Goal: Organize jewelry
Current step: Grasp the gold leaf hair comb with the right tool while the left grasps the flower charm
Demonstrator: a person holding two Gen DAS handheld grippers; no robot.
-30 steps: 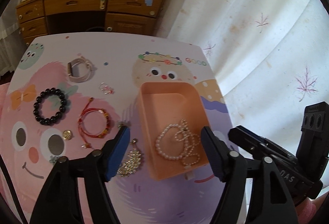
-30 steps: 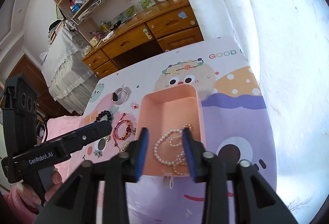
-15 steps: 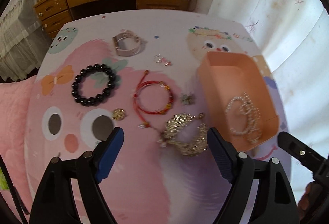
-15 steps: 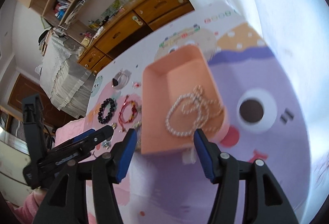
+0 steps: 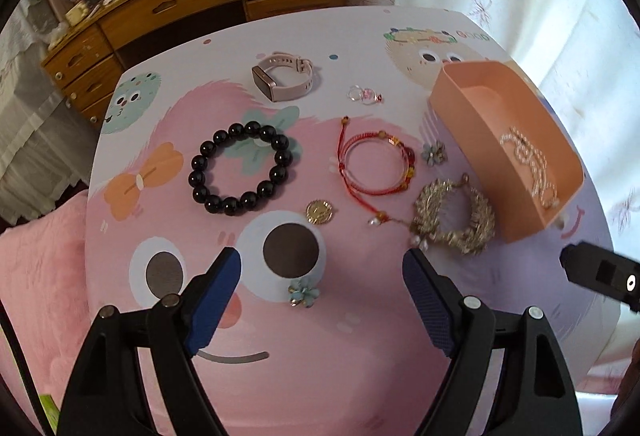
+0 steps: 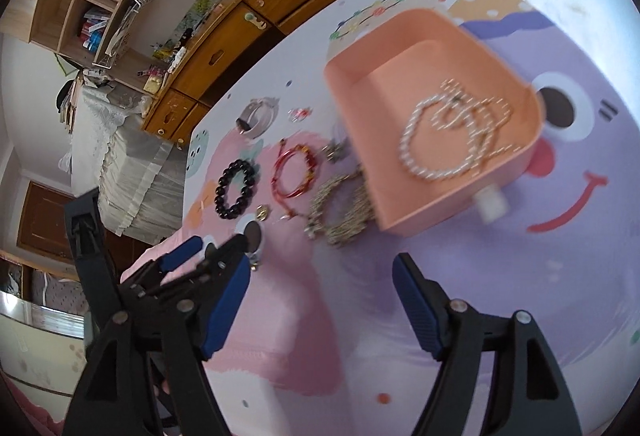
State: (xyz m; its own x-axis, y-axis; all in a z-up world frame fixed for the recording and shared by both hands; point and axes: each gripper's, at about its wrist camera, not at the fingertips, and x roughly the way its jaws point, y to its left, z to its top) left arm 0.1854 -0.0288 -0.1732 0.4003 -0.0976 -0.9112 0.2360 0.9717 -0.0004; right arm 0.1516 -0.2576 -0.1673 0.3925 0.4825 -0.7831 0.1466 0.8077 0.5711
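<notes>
Left gripper [image 5: 322, 264] at bottom centre of left wrist view, fingers spread wide, nothing between them; blue flower earring [image 5: 304, 294] lies on table [image 5: 360, 376] between pads.

Right gripper [image 6: 320, 272] at bottom of right wrist view, jaws opening, empty.

Peach box [image 5: 472, 128] at right of left view, pearl necklace [image 6: 448, 128] inside.

Left of box, on table: gold bracelet [image 5: 454, 216], red cord bracelet [image 5: 376, 166], gold coin [image 5: 319, 212], black bead bracelet [image 5: 240, 168], watch [image 5: 282, 78] at upper centre.
</notes>
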